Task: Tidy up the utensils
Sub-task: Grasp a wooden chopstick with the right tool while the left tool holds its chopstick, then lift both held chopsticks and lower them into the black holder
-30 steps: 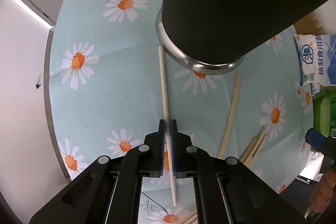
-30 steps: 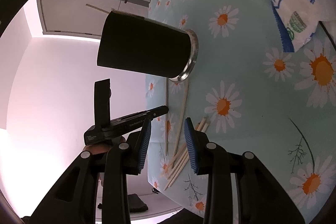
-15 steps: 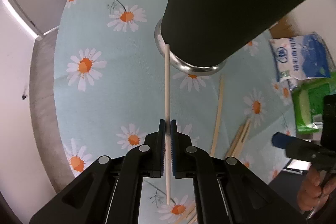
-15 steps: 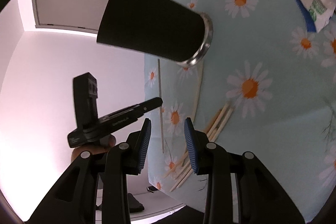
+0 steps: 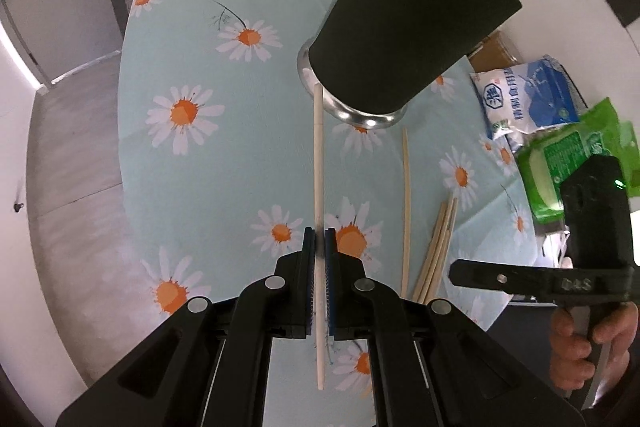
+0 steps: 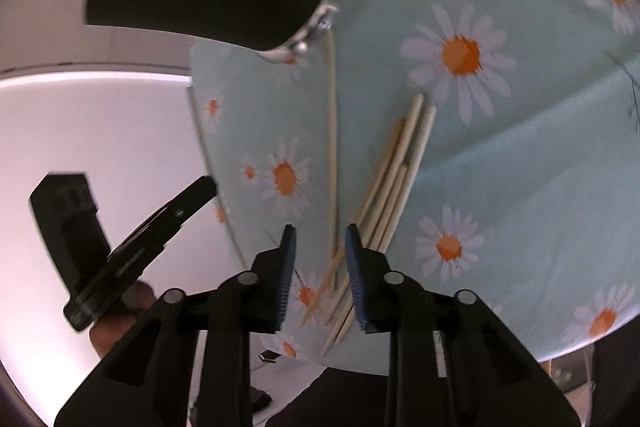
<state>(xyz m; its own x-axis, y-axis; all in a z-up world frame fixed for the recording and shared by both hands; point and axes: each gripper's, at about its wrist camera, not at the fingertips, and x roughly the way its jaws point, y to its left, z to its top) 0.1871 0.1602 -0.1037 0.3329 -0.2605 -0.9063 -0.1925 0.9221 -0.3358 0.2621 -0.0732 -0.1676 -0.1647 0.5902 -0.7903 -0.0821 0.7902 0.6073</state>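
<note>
Your left gripper (image 5: pixel 319 241) and right gripper (image 6: pixel 321 241) are black plastic with silver screws and ribbed blue pads (image 6: pixel 287 267).

The left gripper (image 5: pixel 319 241) points steeply down, its jaws clamped tight on a thin white stick (image 5: pixel 318 163). The right gripper (image 6: pixel 320 239) tilts downward with jaws that have just been closing, nothing pressed between them.
</note>
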